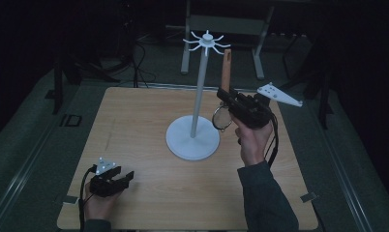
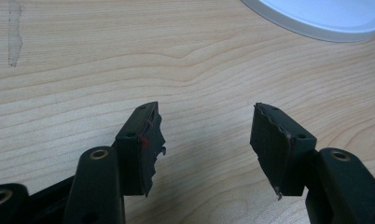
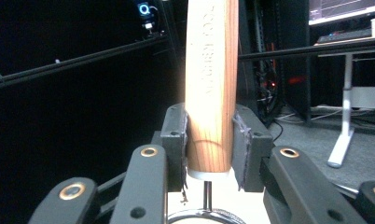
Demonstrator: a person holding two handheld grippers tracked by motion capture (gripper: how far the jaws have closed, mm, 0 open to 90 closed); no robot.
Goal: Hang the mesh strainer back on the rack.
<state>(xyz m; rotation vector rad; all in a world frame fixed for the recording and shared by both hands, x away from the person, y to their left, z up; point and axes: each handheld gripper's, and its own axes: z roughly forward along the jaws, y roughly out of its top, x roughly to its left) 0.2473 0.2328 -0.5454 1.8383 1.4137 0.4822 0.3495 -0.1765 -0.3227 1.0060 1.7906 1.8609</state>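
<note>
**Wooden-handled strainer held up beside the white hook stand**

Nearest the person, at the front left corner of the desk (image 1: 149, 193), the left gripper (image 1: 127, 176) rests low on the wood in the person's left hand (image 1: 101, 205). Its jaws stand wide apart with bare wood grain between them; in the left gripper view the torn black pads (image 2: 148, 144) touch nothing, and the edge of the stand's white base (image 2: 316, 21) curves in at the top right.

Further in, on the right side, the person's right hand (image 1: 253, 140) rises from a dark sleeve (image 1: 265, 198) and carries the right gripper (image 1: 226, 94) well above the desk. Its jaws are clamped on the wooden handle (image 3: 211, 84) of a small strainer (image 1: 222, 118): the pads press both sides of the handle just above its lower end. The handle points upward, and the wire ring of the strainer hangs below the jaws, over the right edge of the stand's base.

Beyond, at the middle of the desk, the white stand (image 1: 200, 82) is upright on its round base (image 1: 183, 145). Its crown of hooks (image 1: 207, 41) spreads at the top, and the handle's upper end is just to the right of the hooks, slightly lower, apart from them.
</note>
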